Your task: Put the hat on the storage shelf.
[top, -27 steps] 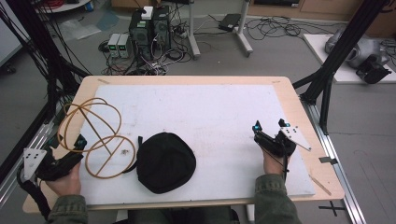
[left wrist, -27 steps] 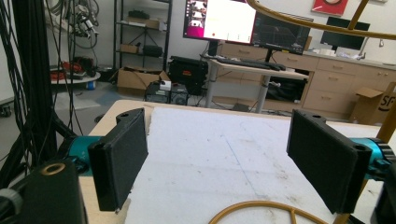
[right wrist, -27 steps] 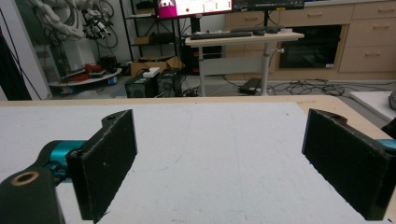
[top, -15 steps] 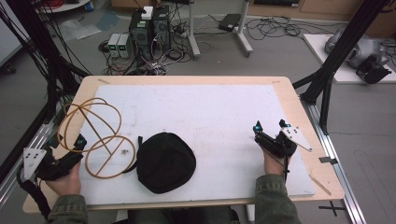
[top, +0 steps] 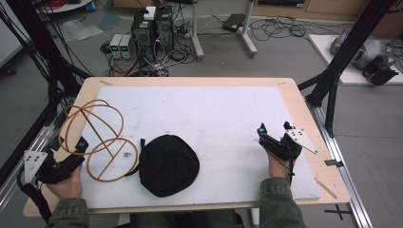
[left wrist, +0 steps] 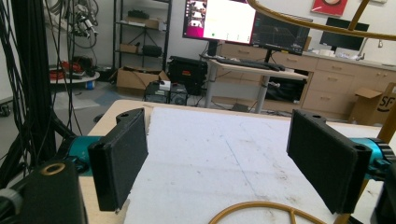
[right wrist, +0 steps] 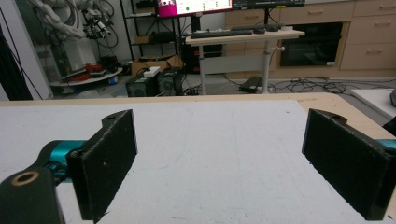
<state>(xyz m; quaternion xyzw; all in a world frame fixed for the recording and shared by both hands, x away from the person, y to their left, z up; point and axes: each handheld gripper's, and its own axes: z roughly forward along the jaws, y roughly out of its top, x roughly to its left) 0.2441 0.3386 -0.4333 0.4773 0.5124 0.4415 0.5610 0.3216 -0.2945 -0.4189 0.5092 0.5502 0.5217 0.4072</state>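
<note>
A black cap (top: pixel 167 164) lies crown up on the white mat near the table's front edge. Left of it stands a tan hoop frame (top: pixel 95 133), several rings joined by rods, with one flat ring on the mat. My left gripper (top: pixel 71 144) rests at the front left corner, open, its jaws beside the frame's left side; in the left gripper view the gripper (left wrist: pixel 224 163) has part of a ring (left wrist: pixel 261 207) lying low between its jaws and another hoop arc (left wrist: pixel 322 25) overhead. My right gripper (top: pixel 275 129) is open over the mat's right side, and in the right gripper view (right wrist: pixel 224 158) nothing sits between its jaws.
The white mat (top: pixel 204 114) covers most of the wooden table (top: pixel 190 81). Black frame posts (top: pixel 342 57) stand at the right and cables (top: pixel 43 61) hang at the left. Computers (top: pixel 152 28) and cords lie on the floor beyond the far edge.
</note>
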